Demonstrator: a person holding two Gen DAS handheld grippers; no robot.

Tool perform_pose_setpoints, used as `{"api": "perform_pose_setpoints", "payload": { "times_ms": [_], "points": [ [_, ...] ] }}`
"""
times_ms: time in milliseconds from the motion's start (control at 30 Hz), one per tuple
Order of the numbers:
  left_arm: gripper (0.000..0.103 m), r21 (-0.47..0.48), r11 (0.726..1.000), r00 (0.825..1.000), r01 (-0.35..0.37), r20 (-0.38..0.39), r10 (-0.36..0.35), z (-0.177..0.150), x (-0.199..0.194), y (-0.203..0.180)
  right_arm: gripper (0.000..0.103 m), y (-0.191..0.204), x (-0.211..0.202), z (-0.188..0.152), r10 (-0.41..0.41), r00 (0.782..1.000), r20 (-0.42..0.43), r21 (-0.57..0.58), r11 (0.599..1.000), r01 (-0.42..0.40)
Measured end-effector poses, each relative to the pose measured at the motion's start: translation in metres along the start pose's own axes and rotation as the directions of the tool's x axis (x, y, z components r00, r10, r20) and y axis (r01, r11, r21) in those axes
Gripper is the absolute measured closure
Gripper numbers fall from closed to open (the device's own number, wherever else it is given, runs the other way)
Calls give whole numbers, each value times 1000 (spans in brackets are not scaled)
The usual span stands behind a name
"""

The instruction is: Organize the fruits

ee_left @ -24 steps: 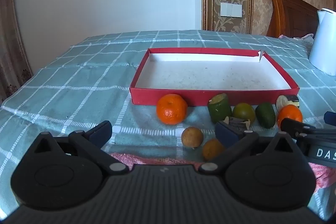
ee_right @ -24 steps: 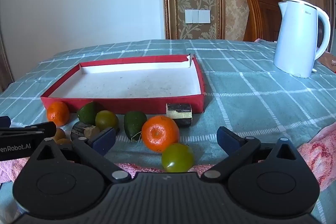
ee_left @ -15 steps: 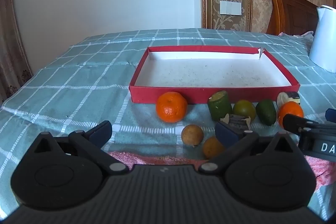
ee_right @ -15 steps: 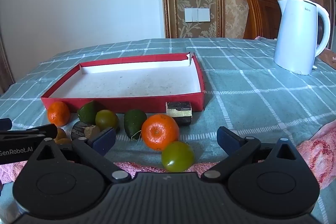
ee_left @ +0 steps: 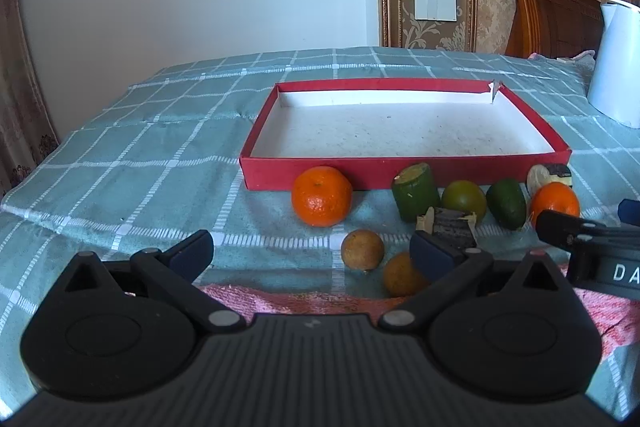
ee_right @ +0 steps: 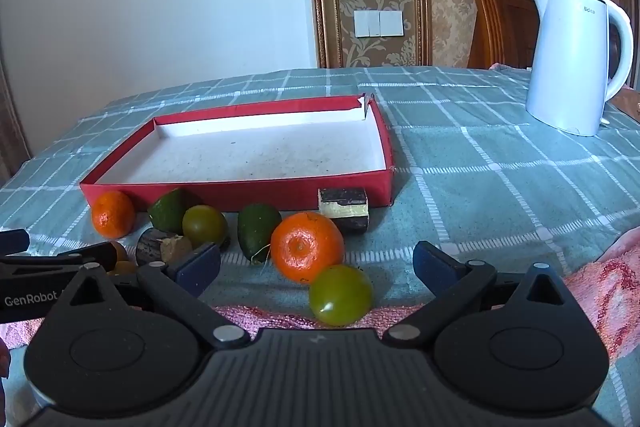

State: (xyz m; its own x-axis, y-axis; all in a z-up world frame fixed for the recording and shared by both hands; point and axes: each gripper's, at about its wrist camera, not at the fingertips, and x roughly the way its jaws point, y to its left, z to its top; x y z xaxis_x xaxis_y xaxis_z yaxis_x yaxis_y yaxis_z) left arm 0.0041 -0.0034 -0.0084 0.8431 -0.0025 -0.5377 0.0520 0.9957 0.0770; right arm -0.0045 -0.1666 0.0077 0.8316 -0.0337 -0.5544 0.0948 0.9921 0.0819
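An empty red tray (ee_left: 400, 173) (ee_right: 240, 194) lies on the checked tablecloth. Fruits lie along its near wall: a tangerine (ee_left: 321, 195) (ee_right: 113, 214), a cut green piece (ee_left: 414, 191), a dark green tomato (ee_left: 464, 199) (ee_right: 204, 225), an avocado (ee_left: 506, 203) (ee_right: 258, 230), a second tangerine (ee_left: 554, 199) (ee_right: 307, 246), two brown longans (ee_left: 362, 249), a dark cut piece (ee_left: 452, 223) (ee_right: 160, 247). A green tomato (ee_right: 340, 294) lies nearest. My left gripper (ee_left: 312, 251) is open and empty, before the longans. My right gripper (ee_right: 316, 263) is open and empty, around the tangerine and green tomato.
A white kettle (ee_right: 576, 59) (ee_left: 616, 63) stands at the back right. A dark-skinned cut block (ee_right: 346, 209) leans against the tray's right corner. A pink towel (ee_right: 600, 291) lies under the near edge. A wooden chair stands behind the table.
Both grippers have drifted slightly: the scene sits a little lower and closer in both views. Nothing was taken hold of and no fruit moved.
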Motion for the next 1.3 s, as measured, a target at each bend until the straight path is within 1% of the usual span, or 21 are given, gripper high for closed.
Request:
{"api": "perform_pose_setpoints", "payload": {
  "times_ms": [500,633,767,1033,1300],
  "points": [
    [0,-5,1000,1000,3,0,-3,1,3,4,0,-2,3,0,3,1000,0,2,1000,-3],
    [0,-9,1000,1000,2,1,-2,2,4,5,0,-6,7,1,-7,1000,-8,17,1000,8],
    [0,-8,1000,1000,1,4,-1,1,4,4,0,-9,10,2,-1,1000,-16,34,999,2],
    [0,-3,1000,1000,1,9,-1,0,4,2,0,-7,10,1,2,1000,-11,10,1000,-2],
    [0,-6,1000,1000,6,12,-6,-1,4,2,0,-9,7,-1,3,1000,-2,18,1000,-3]
  ]
}}
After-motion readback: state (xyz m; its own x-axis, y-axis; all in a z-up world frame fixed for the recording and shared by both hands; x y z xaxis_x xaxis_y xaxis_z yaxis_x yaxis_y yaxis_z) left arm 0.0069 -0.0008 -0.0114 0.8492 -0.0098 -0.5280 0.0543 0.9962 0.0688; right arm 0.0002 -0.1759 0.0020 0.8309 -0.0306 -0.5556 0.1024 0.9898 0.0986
